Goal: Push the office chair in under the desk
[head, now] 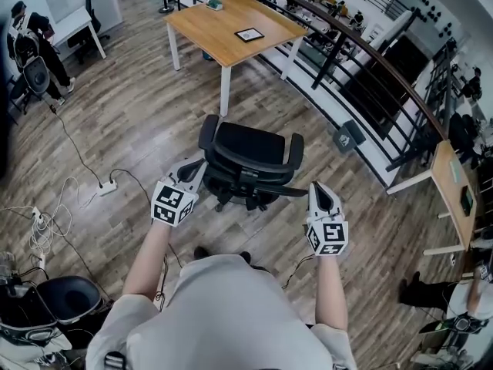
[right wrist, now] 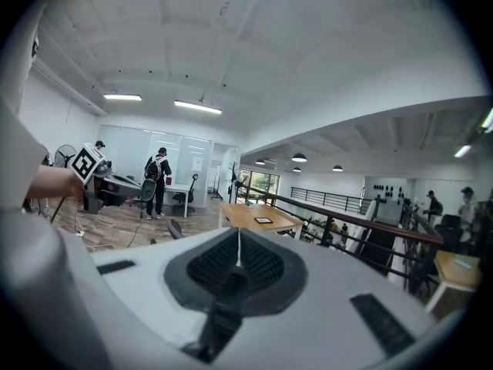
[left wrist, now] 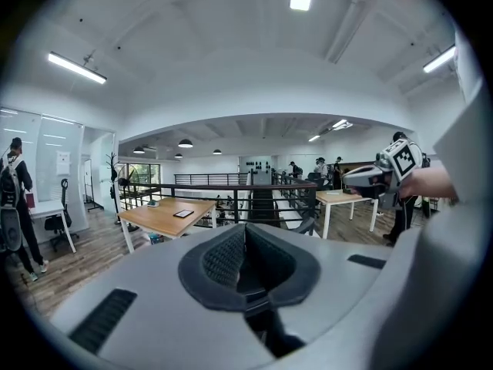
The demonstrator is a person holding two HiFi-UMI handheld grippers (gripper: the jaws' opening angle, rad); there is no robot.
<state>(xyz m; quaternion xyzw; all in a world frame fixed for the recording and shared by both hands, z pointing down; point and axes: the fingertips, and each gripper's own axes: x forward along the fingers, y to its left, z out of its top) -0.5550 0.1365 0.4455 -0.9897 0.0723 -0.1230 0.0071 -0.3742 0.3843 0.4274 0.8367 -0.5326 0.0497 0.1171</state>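
The black office chair (head: pixel 250 160) stands on the wood floor, its backrest toward me and its seat facing the wooden desk (head: pixel 231 29) some way beyond it. My left gripper (head: pixel 192 172) is shut and empty, right at the left side of the backrest. My right gripper (head: pixel 320 193) is also shut and empty, just off the backrest's right end. I cannot tell whether either one touches the chair. In the left gripper view the shut jaws (left wrist: pixel 245 241) point toward the desk (left wrist: pixel 166 214). The right gripper view shows shut jaws (right wrist: pixel 237 257) and the desk (right wrist: pixel 258 218).
A black railing (head: pixel 362 52) runs behind and right of the desk. A power strip (head: pixel 106 187) and cables (head: pixel 46 222) lie on the floor at left. Another black chair (head: pixel 65 299) stands at lower left. A person (head: pixel 31 45) stands far left, and a second desk (head: pixel 454 191) stands at right.
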